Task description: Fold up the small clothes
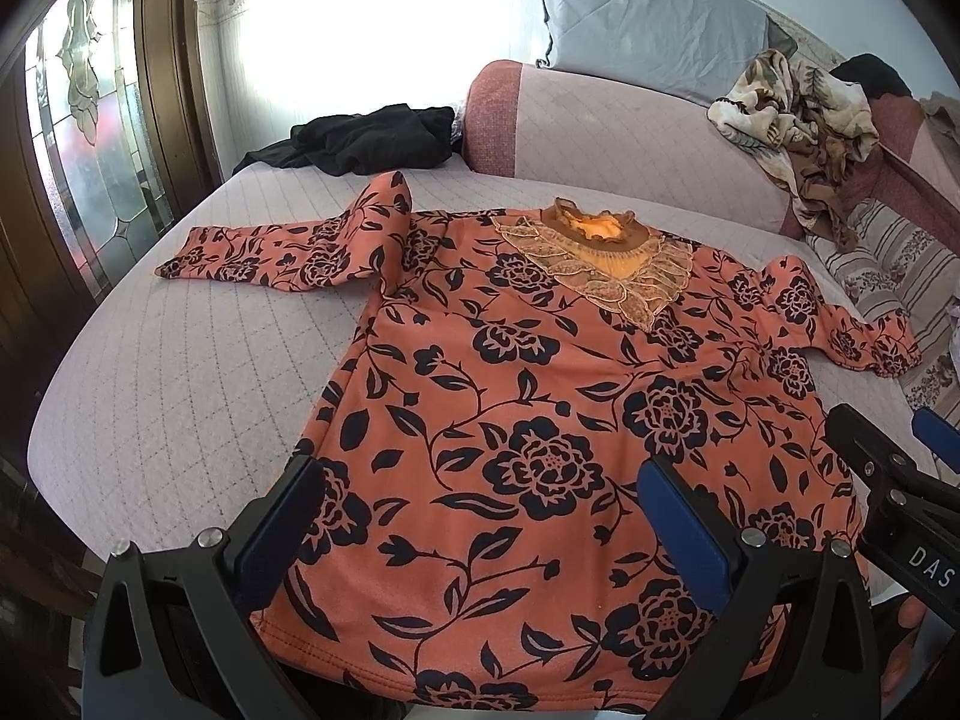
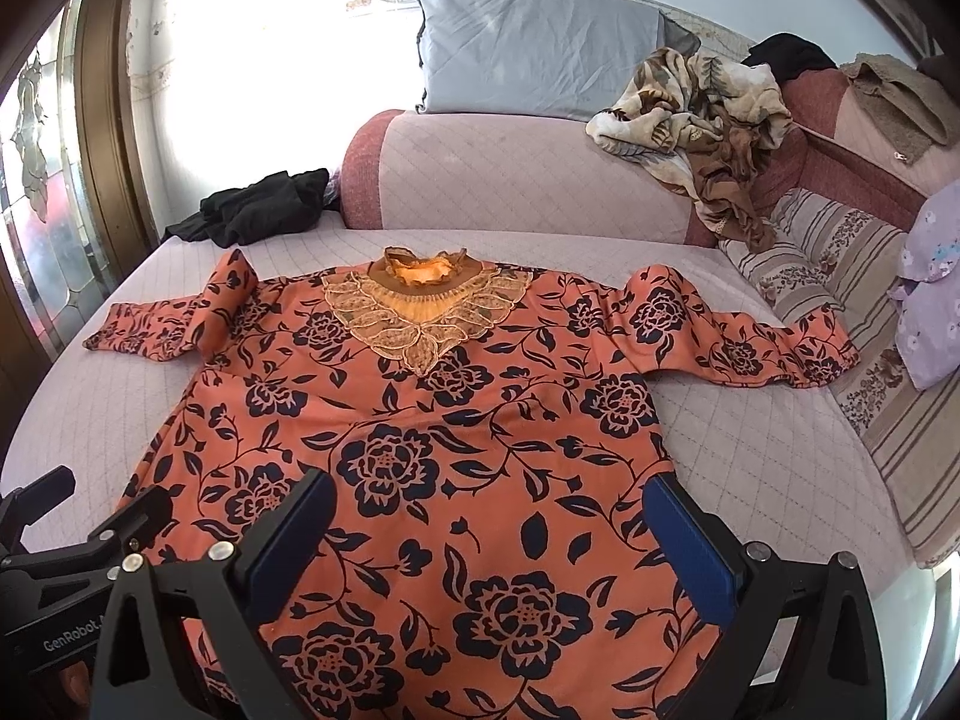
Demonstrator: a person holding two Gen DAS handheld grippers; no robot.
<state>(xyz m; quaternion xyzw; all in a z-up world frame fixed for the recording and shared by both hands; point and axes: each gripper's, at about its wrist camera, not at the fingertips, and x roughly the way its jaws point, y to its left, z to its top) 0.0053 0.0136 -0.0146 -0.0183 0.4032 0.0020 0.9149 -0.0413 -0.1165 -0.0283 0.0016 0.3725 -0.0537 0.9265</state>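
An orange top with dark blue flowers [image 1: 540,360] lies spread flat, front up, on the pale quilted bed [image 1: 180,360], its lace collar [image 1: 600,234] at the far end. Both sleeves reach outward; the left one [image 1: 258,252] has a raised fold at the shoulder. My left gripper [image 1: 486,510] is open over the hem's left half, with nothing between its blue pads. Open likewise, my right gripper [image 2: 492,534] hangs above the right half of the top [image 2: 450,420]. Each gripper shows at the edge of the other's view: right [image 1: 894,444], left [image 2: 96,501].
A black garment [image 1: 372,138] lies at the bed's far left corner. A pink rolled quilt [image 1: 600,126] lies across the head, with a grey-blue pillow [image 1: 648,18] and crumpled floral cloth [image 1: 798,114] on it. A striped blanket [image 2: 870,390] and lilac cloth [image 2: 936,276] line the right side.
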